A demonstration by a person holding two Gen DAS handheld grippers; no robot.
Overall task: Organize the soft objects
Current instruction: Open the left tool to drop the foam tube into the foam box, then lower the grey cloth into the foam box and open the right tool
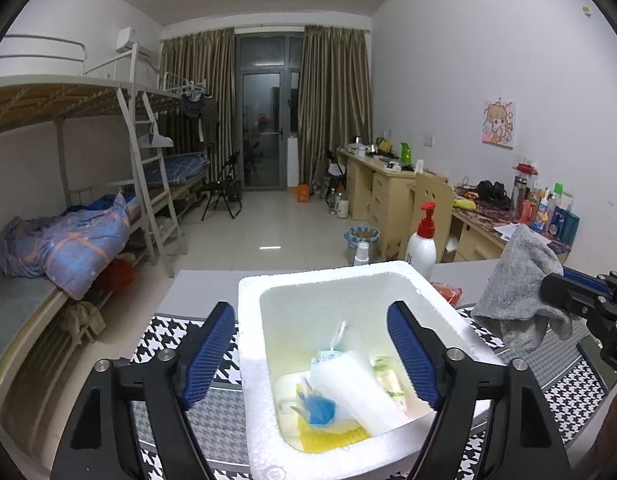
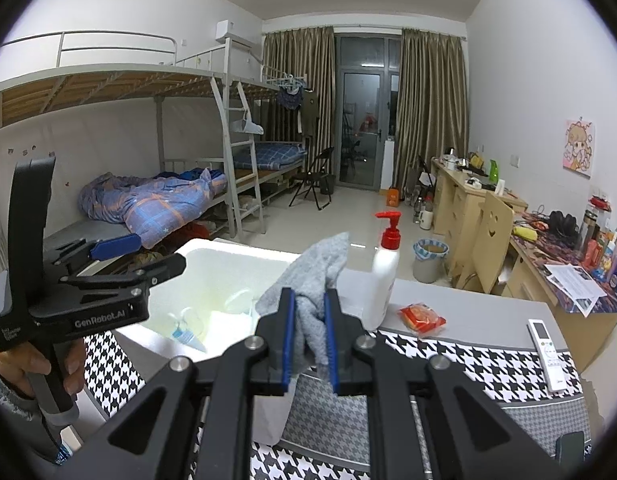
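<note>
A white foam box [image 1: 250,320] stands on the houndstooth-covered table. Inside it lie a white soft pack [image 1: 360,388], a blue item [image 1: 320,408] and a yellow sponge [image 1: 328,436]. My left gripper [image 1: 310,312] hangs open over the box with nothing between its blue pads; it also shows in the right wrist view, left gripper [image 2: 162,252], above the box's far-left corner. My right gripper [image 2: 309,294] is shut on a grey cloth [image 2: 308,272], held in the air just right of the foam box [image 2: 212,256]. From the left wrist view the grey cloth [image 1: 516,280] droops from the right gripper [image 1: 552,290].
A white pump bottle with a red top [image 2: 386,276] stands behind the box, with a small spray bottle [image 1: 362,252] beside it. A red packet [image 2: 422,316] and a white remote [image 2: 548,354] lie on the table's right side. A hand [image 2: 12,360] grips the left tool's handle.
</note>
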